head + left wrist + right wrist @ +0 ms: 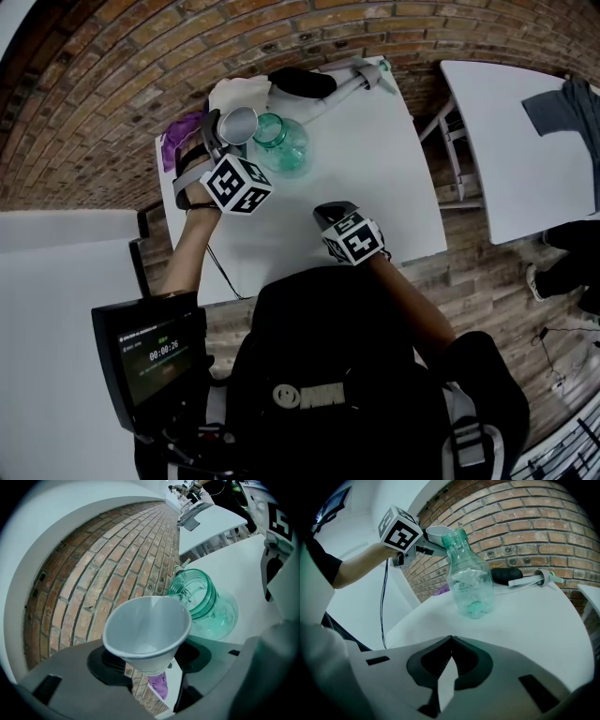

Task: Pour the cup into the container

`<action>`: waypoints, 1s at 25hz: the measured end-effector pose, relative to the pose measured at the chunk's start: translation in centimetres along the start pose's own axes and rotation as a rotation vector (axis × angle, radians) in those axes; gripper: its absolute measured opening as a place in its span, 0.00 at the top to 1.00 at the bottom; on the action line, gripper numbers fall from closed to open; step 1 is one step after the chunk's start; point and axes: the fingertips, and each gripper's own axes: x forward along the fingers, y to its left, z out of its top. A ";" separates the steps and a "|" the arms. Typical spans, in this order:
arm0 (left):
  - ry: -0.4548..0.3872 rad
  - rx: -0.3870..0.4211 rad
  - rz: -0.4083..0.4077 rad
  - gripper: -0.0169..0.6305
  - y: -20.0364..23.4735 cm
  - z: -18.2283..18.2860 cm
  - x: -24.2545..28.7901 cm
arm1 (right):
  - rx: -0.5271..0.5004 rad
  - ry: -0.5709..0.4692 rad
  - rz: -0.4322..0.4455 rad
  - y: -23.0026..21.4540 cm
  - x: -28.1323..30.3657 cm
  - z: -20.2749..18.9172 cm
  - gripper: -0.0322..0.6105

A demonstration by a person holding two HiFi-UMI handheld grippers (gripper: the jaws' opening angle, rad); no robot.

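My left gripper [225,139] is shut on a white paper cup [238,123], held above the back left of the white table [375,178]. In the left gripper view the cup [147,630] is tipped, with its rim at the mouth of the clear green bottle [201,602]; its inside looks white and empty. The bottle [469,581] stands upright and holds a little green-tinted matter at its bottom. Nearer the table's front edge, my right gripper [331,211] has its jaws closed on nothing [450,641].
A purple cloth [180,133], a white cloth [239,91], a black object [302,82] and a white pump-like tool [349,82] lie along the table's back by the brick wall. A second white table [506,159] with a grey cloth [567,108] stands to the right.
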 end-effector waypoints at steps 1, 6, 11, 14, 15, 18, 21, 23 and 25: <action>0.001 0.002 0.001 0.52 0.0 0.0 0.0 | 0.000 0.000 0.000 0.0 0.0 0.0 0.94; -0.001 0.015 0.011 0.52 0.0 0.1 0.0 | 0.000 0.004 0.000 0.0 0.1 -0.2 0.94; 0.001 0.017 0.012 0.52 0.0 0.1 0.0 | -0.009 0.005 0.000 0.0 0.0 0.0 0.94; 0.001 0.026 0.016 0.52 0.0 0.1 0.0 | -0.010 0.006 0.001 -0.1 0.1 -0.2 0.94; 0.002 0.029 0.017 0.52 0.0 0.1 0.0 | -0.011 0.009 0.001 0.0 0.1 -0.2 0.94; 0.003 0.043 0.028 0.52 0.0 0.3 0.0 | -0.011 0.010 0.005 0.0 0.1 -0.1 0.94; 0.005 0.048 0.032 0.52 0.0 0.3 0.0 | -0.014 0.013 0.007 0.0 0.1 -0.2 0.94; 0.006 0.048 0.033 0.52 0.0 0.3 0.0 | -0.020 0.016 0.007 0.1 0.2 -0.3 0.94; 0.006 0.045 0.031 0.52 -0.1 0.3 0.0 | -0.021 0.015 0.008 0.0 0.3 -0.4 0.94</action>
